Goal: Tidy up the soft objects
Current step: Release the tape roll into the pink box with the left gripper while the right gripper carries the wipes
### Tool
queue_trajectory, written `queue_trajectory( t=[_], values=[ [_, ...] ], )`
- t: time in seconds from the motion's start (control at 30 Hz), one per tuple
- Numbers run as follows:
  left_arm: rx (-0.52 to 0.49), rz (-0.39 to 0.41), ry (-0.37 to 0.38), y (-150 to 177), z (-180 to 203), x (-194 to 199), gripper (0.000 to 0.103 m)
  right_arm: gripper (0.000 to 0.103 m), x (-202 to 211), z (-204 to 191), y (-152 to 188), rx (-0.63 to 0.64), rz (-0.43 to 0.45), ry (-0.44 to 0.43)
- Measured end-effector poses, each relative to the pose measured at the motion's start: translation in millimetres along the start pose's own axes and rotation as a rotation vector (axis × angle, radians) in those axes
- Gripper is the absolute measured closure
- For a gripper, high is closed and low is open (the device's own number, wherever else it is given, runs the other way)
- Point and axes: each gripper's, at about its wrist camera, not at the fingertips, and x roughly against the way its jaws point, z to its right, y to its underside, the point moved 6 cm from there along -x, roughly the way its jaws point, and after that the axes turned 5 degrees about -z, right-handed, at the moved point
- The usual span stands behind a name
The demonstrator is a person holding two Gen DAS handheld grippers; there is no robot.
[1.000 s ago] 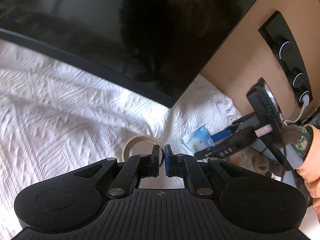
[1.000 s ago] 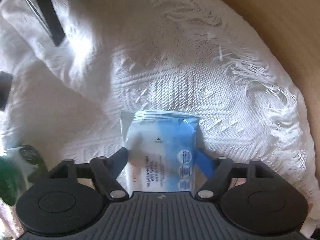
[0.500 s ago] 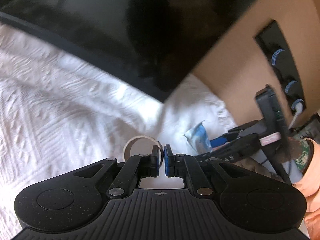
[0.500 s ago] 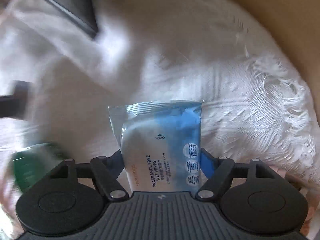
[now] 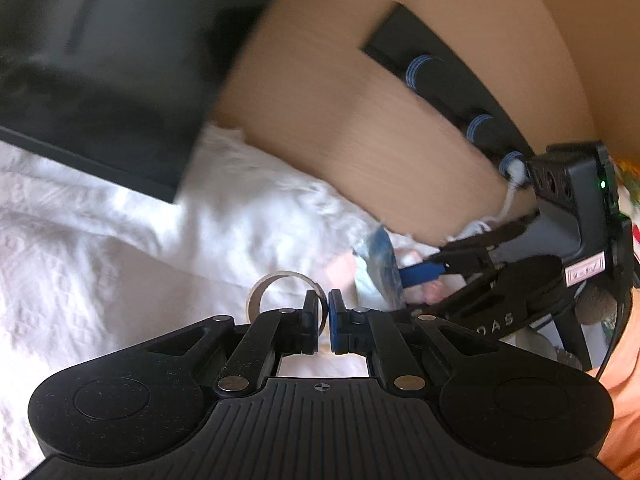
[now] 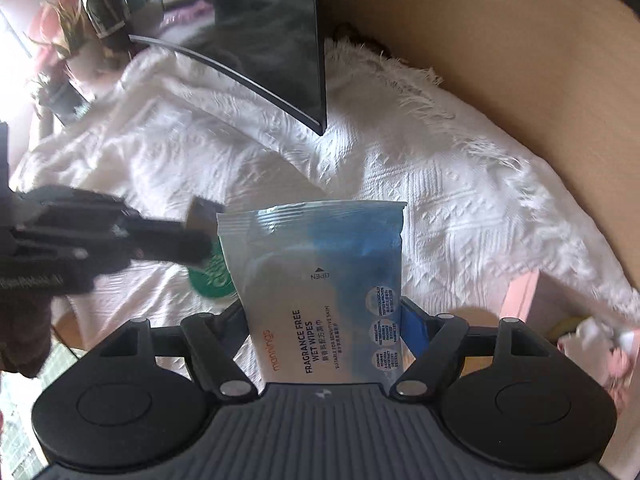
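Seen from the left gripper (image 5: 324, 316), whose jaws are closed on nothing above a white textured bedspread (image 5: 100, 260). A cardboard tape ring (image 5: 286, 290) lies just beyond its tips. To the right, the right gripper (image 5: 404, 276) holds a blue wet-wipes pack (image 5: 380, 262). A dark monitor (image 5: 100, 68) stands upper left against a tan wooden wall (image 5: 340, 120).

Daylight floods in from the upper left of the right wrist view, blowing out that corner to white; the white bedspread (image 6: 440, 184) glares nearly featureless in the middle of both views; the dark screen (image 6: 256, 24) mirrors the bright room. The left wrist view is smeared with motion blur, worst on the wooden panel (image 5: 360, 112) and upper left; fisheye bending curves every edge, and the frame corners fall dark.
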Motion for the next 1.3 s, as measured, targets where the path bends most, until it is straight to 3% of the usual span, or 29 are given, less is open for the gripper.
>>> queue_trajectory(
  t=[0.17,0.37,0.6,0.83,1.0,1.17,1.2,1.23,1.3],
  values=[
    [-0.029,-0.021,0.024,6,37,-18,0.096,0.028,36,15,27,-0.016,0.057,-0.022],
    [-0.063,-0.044,0.055,5,80,-50,0.096,0.028,76,54,61,-0.061,0.158,0.040],
    [-0.071,-0.105,0.121,11,135,-119,0.096,0.028,109,139,106,-0.219,0.272,0.157],
    [-0.054,-0.170,0.138,23,174,-198,0.096,0.028,122,220,140,-0.421,0.400,0.209],
    [-0.059,-0.147,0.068,19,181,-245,0.094,0.028,118,241,145,-0.453,0.444,0.295],
    [-0.151,-0.228,-0.127,37,168,-287,0.081,0.028,98,246,139,-0.462,0.446,0.237],
    [-0.177,-0.217,-0.159,39,167,-288,0.072,0.028,93,246,138,-0.467,0.441,0.232],
    [-0.193,-0.203,-0.176,39,167,-288,0.067,0.028,86,248,137,-0.471,0.432,0.224],
    [-0.197,-0.203,-0.190,40,167,-288,0.067,0.028,74,252,134,-0.482,0.413,0.203]
  ],
)
